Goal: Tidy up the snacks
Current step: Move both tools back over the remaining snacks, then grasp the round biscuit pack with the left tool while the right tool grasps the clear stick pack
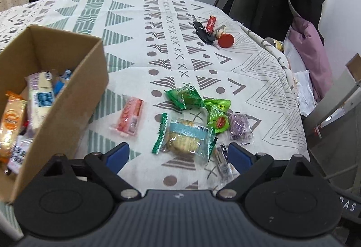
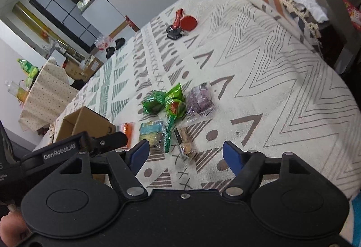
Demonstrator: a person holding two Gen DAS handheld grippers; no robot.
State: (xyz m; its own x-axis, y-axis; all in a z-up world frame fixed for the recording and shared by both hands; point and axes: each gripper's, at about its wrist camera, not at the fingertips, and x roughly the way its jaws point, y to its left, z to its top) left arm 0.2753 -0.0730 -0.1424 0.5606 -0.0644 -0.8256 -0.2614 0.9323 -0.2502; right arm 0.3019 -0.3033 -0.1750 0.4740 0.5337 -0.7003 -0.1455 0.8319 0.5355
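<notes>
Two handheld grippers hover over a table covered by a patterned tablecloth (image 1: 140, 28). The left gripper (image 1: 178, 158) has its blue-padded fingers spread wide and holds nothing; just ahead of it lies a clear-wrapped rice cracker packet (image 1: 185, 136) with green crimped ends. To its left stands an open cardboard box (image 1: 74, 89) already holding several wrapped snacks. Loose on the cloth beside the box lie a pink snack packet (image 1: 129, 117), two green wrapped sweets (image 1: 183, 98) touching each other, a purple packet (image 1: 240, 126) and a small dark bar (image 1: 222, 162). The right gripper (image 2: 185, 154) is also spread wide and empty, above the same cluster. Farther back, well apart, rests a bunch of keys (image 1: 206, 33) with a red tag.
</notes>
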